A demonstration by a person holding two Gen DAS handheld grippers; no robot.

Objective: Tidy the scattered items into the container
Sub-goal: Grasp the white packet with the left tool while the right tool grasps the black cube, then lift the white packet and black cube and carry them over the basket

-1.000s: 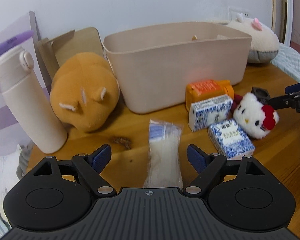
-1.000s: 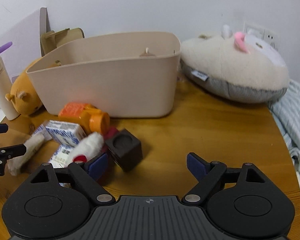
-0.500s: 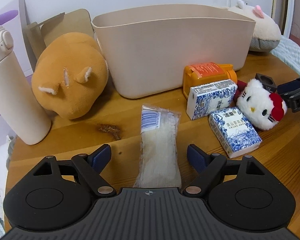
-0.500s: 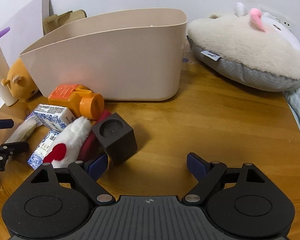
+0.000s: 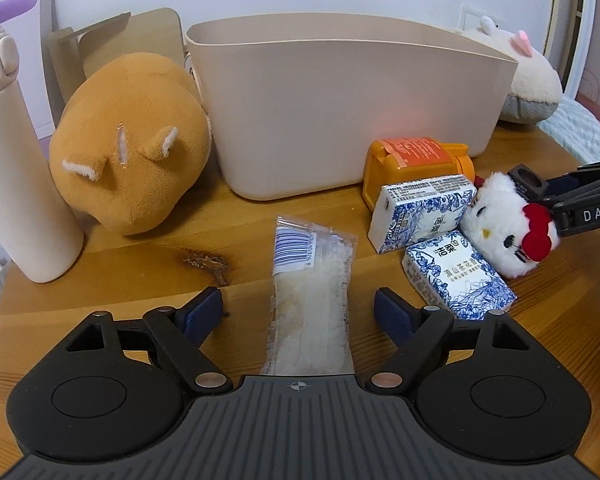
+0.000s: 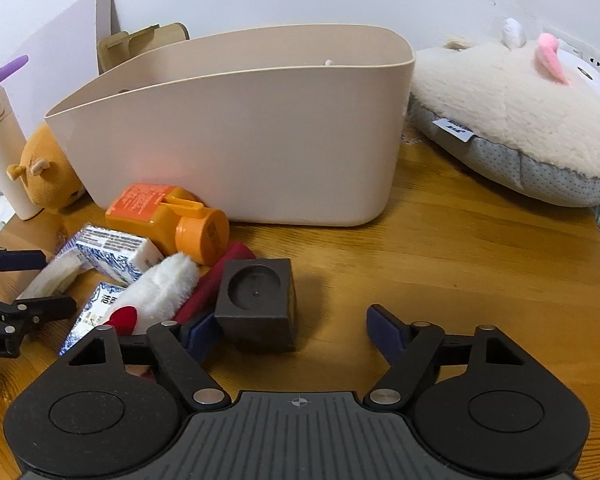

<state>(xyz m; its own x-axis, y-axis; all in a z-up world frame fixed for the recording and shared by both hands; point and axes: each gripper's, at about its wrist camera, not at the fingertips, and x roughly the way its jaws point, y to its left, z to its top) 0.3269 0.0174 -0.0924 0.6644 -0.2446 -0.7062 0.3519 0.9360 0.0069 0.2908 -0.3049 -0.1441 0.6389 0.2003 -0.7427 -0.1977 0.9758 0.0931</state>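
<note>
Little of the tidying appears done: the smooth beige plastic tub stands toward the desk's far edge, its contents mostly hidden, while every visible loose item lies before it. The left gripper is wide open astride the crinkled clear plastic packet, not pressing. The right gripper, empty, has just been closing toward the matte dark cube. Two glossy tissue packs, an orange bottle and a fuzzy white plush remain.

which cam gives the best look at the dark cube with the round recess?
Right wrist. The dark cube sits close and almost whole, recess facing up, right by the right gripper and its open jaws. Left wrist catches only a corner of it behind the white cat plush.
</note>
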